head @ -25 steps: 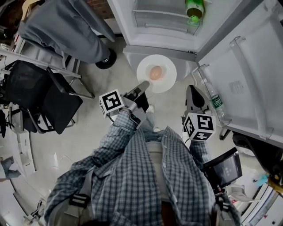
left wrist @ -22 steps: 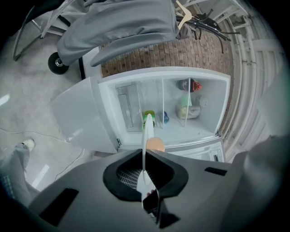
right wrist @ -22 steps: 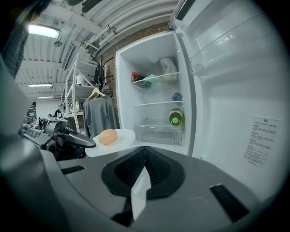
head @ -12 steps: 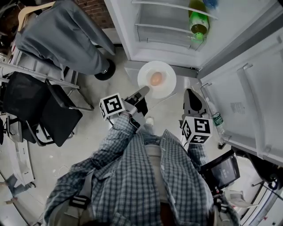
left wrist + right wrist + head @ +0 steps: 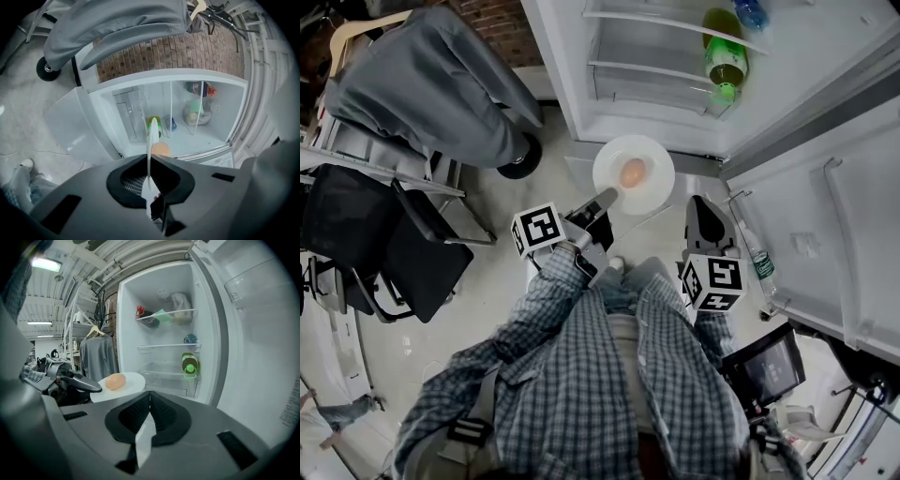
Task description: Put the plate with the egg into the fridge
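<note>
The plate [image 5: 657, 189] looks smooth, glossy white, the egg [image 5: 632, 172] is matt, the fridge [image 5: 647, 42] lining is shiny plastic, and the shirt [image 5: 581, 375] is soft checked cloth.

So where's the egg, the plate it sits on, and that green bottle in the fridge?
egg [image 5: 632, 172], head view, middle of its shell.
plate [image 5: 659, 159], head view, bare part right of the egg.
green bottle [image 5: 725, 56], head view, middle of its body.

**No legible writing**

Nothing can be read. The green label on the bottle [image 5: 761, 263] in the fridge door [image 5: 862, 159] is too small, and the sticker [image 5: 287, 416] on that door shows only blurred print.
</note>
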### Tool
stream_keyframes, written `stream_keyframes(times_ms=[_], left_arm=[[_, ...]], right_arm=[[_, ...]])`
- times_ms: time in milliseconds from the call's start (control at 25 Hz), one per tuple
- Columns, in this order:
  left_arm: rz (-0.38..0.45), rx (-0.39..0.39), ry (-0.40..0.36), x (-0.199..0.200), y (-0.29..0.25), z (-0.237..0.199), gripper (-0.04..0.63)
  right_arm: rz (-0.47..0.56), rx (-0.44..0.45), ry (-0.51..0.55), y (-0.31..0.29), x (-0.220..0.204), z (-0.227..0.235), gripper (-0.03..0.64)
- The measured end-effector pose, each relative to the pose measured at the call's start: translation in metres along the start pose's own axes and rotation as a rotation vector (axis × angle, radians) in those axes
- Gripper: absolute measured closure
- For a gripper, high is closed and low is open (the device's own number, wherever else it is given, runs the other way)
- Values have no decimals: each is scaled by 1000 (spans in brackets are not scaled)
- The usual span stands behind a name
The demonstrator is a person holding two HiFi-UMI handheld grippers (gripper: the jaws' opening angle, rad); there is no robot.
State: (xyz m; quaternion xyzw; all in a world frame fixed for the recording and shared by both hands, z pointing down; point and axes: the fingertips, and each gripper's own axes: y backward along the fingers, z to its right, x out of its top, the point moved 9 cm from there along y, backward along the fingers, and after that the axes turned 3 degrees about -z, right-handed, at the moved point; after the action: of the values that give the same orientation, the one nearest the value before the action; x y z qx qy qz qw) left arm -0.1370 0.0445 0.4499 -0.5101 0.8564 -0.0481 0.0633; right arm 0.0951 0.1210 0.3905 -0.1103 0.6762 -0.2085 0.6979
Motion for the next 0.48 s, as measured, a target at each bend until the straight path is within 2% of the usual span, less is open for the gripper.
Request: stream_keyframes(times_ms=[80, 480], left_arm=[[4, 19, -2, 3, 2, -2, 578], [47, 18, 26, 17, -4, -7, 578]], right_arm=[[-6, 2, 8, -3, 1, -1, 611], [-26, 30, 39, -20, 8, 2, 611]])
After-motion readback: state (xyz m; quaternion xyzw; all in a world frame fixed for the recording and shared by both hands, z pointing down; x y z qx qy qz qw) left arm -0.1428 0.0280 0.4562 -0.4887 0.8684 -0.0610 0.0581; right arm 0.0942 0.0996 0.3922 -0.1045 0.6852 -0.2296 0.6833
